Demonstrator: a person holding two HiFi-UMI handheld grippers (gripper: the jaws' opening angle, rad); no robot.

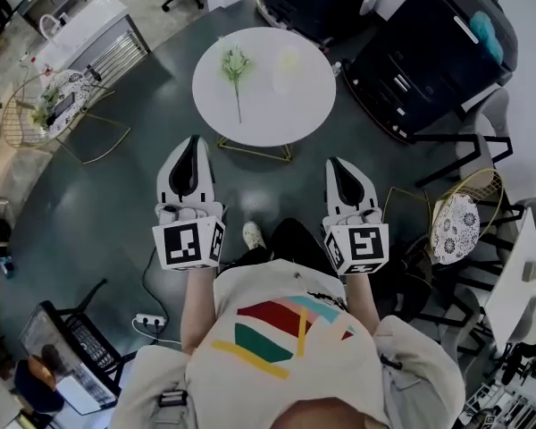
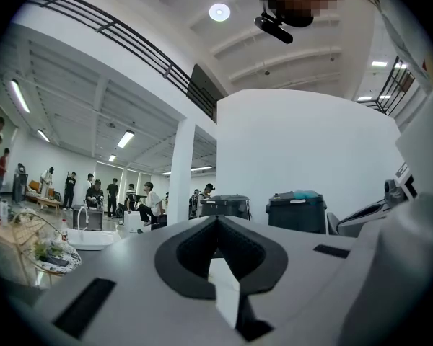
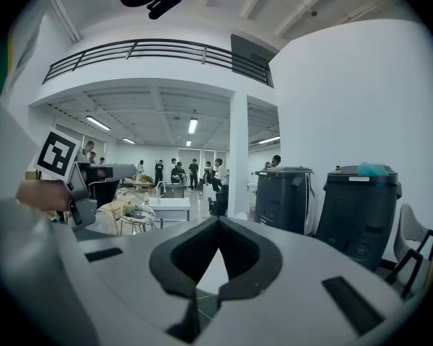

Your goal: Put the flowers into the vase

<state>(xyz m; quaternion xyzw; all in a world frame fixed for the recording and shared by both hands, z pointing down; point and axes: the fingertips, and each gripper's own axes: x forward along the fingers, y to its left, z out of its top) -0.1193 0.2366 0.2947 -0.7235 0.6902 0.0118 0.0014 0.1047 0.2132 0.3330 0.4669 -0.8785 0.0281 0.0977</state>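
Bright, even light from a ceiling lamp [image 2: 219, 11]; fisheye bending, dark corners in both gripper views.

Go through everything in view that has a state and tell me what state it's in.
Left gripper: shut, empty, held short of the table.
Right gripper: shut, empty, held short of the table.
Flower: lying flat on the table, not in the vase.
Vase: upright on the table beside the flower, looks empty.

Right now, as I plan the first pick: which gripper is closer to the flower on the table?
The left gripper: the flower lies on the left half of the round table, ahead of it, while the right gripper is over on the vase side.
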